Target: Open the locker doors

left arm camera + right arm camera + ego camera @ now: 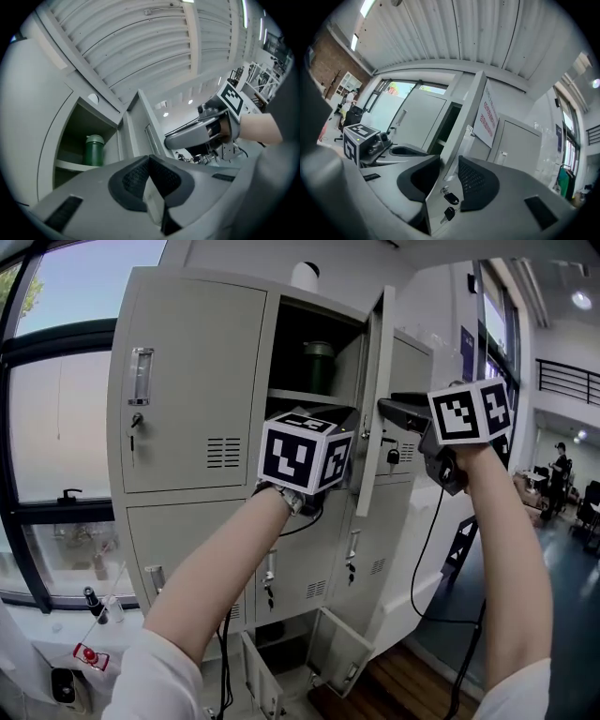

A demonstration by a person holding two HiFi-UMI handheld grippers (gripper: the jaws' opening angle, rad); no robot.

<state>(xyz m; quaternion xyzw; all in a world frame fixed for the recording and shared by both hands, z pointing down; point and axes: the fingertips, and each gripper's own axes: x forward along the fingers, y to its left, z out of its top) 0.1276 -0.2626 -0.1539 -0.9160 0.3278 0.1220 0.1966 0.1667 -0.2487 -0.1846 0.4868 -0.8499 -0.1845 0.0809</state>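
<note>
right gripper (449,160) is clamped on the free edge of the pale grey sheet-metal locker door (464,122), with one ribbed black pad (476,180) on each face of the panel. The door is the top-row middle one of the tall pale grey steel locker cabinet (187,381). It's swung out nearly edge-on in the head view and runs well above and below the fingers. A small bunch of dark keys (449,206) hangs from the door lock just below the fingertips, between the pads.

left gripper (149,158): tips pinched together, not on the door, which stands beyond them and slightly left. A pale sliver shows lower down between its pads, can't tell what it is. The open compartment is up and left of its fingertips. A dark green lidded canister (93,150) stands upright on the shelf inside.

The top-left neighbouring door (192,381) is closed flat, louvred vents low on it. Two bottom-row doors (339,652) hang open, far below both sets of fingers.
</note>
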